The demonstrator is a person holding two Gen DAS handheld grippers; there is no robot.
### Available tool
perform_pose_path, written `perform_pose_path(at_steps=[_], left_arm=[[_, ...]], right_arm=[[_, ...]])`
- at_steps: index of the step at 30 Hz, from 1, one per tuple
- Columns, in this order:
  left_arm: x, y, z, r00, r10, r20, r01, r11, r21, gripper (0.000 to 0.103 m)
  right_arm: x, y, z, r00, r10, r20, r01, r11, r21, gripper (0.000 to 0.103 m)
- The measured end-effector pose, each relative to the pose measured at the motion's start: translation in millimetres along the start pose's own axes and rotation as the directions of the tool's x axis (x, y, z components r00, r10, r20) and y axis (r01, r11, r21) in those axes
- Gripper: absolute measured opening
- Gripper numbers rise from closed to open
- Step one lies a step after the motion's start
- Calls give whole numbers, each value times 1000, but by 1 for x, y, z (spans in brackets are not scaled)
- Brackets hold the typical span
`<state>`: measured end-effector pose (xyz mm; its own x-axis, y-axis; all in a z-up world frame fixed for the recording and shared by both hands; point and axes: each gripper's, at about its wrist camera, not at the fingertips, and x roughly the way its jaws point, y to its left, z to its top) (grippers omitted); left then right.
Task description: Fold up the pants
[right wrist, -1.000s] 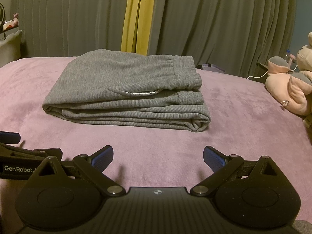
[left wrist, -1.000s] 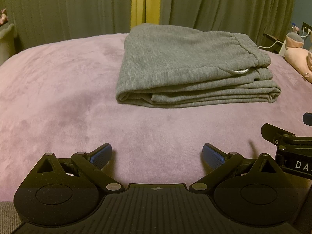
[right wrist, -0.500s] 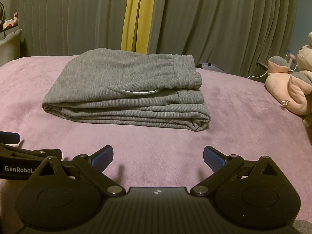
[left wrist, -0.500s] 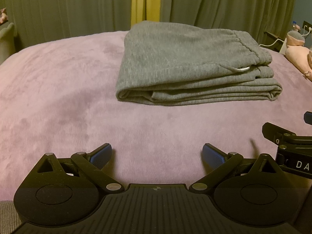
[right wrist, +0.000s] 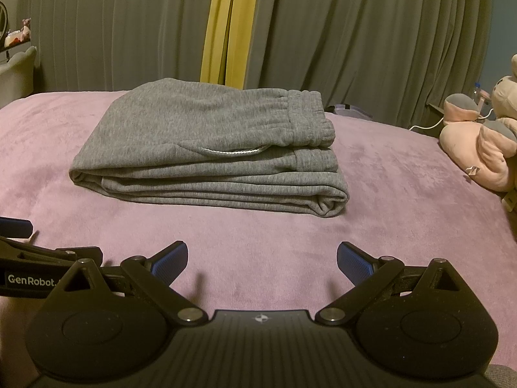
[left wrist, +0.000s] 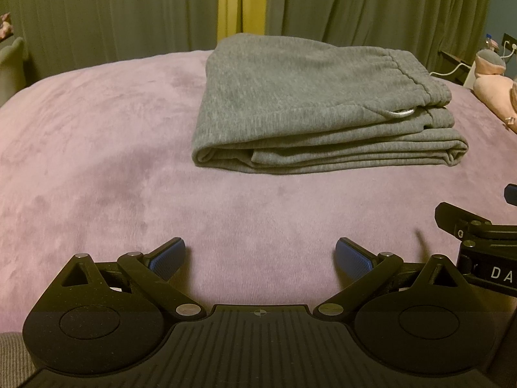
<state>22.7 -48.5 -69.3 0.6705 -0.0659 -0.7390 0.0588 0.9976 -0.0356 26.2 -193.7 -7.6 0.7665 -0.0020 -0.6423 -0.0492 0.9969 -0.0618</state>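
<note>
Grey sweatpants (left wrist: 316, 106) lie folded in a flat stack on the pink-purple bed cover (left wrist: 97, 148), waistband to the right with a white drawstring showing. They also show in the right wrist view (right wrist: 210, 148). My left gripper (left wrist: 260, 258) is open and empty, low over the cover, well short of the pants. My right gripper (right wrist: 261, 260) is open and empty, beside the left one, also short of the pants. Part of the right gripper shows at the right edge of the left wrist view (left wrist: 478, 236).
Grey-green curtains (right wrist: 355, 32) with a yellow strip (right wrist: 226, 26) hang behind the bed. A pink plush toy (right wrist: 478, 142) lies at the bed's right side near a white cable. A pale chair back (right wrist: 16, 71) stands at the far left.
Both grippers stay open and empty. The views have shifted only slightly; the pants have not moved.
</note>
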Motion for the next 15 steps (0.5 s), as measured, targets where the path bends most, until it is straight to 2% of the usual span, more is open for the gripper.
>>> perform_pose_path(at_steps=[15], left_arm=[[0, 0, -1, 1000, 1, -3, -1, 1000, 1, 102]], right_arm=[[0, 0, 0, 1000, 0, 0, 0, 1000, -2, 99]])
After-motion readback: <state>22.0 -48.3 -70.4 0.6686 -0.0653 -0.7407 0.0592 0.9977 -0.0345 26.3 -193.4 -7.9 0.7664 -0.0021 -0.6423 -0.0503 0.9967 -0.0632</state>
